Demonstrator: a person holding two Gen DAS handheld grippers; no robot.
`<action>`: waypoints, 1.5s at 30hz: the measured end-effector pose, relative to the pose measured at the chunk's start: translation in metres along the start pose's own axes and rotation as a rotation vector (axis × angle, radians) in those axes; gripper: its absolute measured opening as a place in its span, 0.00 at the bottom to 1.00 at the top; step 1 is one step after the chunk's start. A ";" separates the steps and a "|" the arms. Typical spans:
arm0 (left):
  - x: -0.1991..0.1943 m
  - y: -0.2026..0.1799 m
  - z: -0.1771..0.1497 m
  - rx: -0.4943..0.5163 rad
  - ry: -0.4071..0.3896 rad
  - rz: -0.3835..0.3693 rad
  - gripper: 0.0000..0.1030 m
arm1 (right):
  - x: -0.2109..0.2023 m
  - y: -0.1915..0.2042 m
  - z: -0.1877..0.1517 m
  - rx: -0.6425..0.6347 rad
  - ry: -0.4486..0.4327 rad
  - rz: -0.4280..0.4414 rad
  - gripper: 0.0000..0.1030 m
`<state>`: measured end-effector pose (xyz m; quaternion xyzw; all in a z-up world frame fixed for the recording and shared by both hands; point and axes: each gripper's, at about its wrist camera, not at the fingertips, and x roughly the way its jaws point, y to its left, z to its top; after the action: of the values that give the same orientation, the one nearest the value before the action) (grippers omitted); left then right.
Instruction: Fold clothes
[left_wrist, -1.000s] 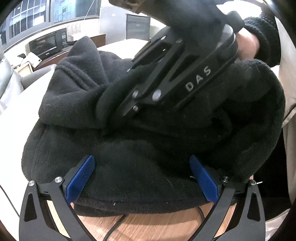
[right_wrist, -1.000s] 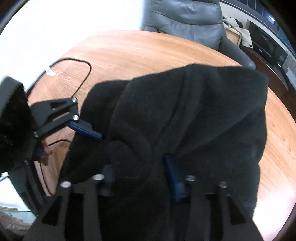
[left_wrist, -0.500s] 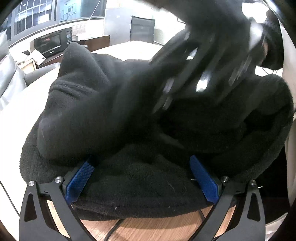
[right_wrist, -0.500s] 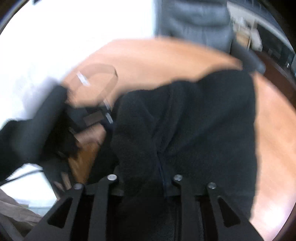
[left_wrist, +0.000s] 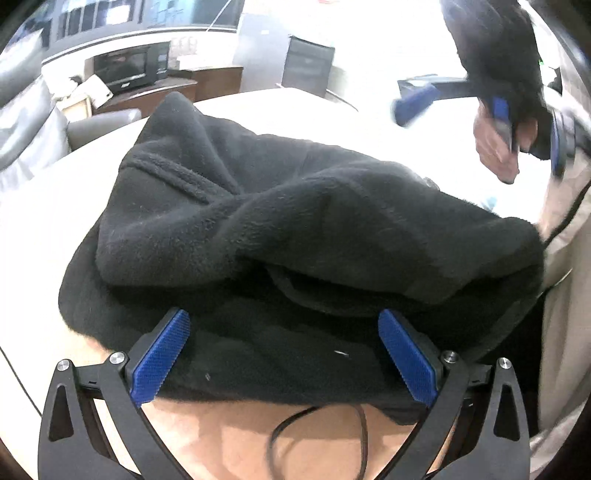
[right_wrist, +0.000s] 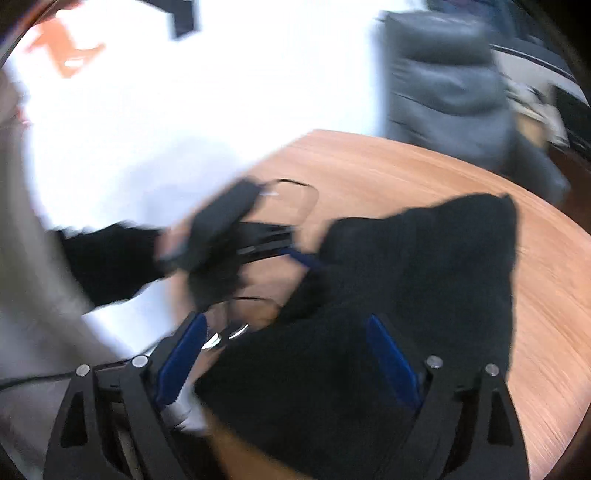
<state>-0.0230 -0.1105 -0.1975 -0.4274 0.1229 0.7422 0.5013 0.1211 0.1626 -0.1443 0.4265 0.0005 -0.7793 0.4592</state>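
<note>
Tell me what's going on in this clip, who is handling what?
A person with a handheld gripper in each hand is folding a black fleece garment on a round wooden table. The garment lies bunched in a rough fold. The left gripper is open at its near edge, blue fingers spread on either side of the fabric, gripping nothing. The right gripper is open and lifted above the garment, empty; that view is motion-blurred.

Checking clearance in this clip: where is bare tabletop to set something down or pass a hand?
Bare table lies beyond and right of the fleece, toward the grey chair. A smaller strip sits at the near edge, crossed by a cable. It is crowded around the left gripper.
</note>
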 end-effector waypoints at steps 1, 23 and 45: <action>0.006 -0.002 0.018 -0.011 0.004 0.003 1.00 | 0.000 -0.005 -0.004 -0.035 0.020 0.015 0.90; -0.018 -0.108 0.086 -0.206 -0.079 0.180 1.00 | -0.011 -0.023 0.021 -0.125 -0.053 -0.002 0.98; -0.103 -0.149 0.057 -0.516 -0.181 0.497 1.00 | 0.122 0.006 -0.034 -0.473 0.003 -0.272 0.89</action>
<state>0.0880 -0.0724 -0.0482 -0.4296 -0.0132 0.8826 0.1904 0.1217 0.0854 -0.2444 0.3048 0.2404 -0.8113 0.4371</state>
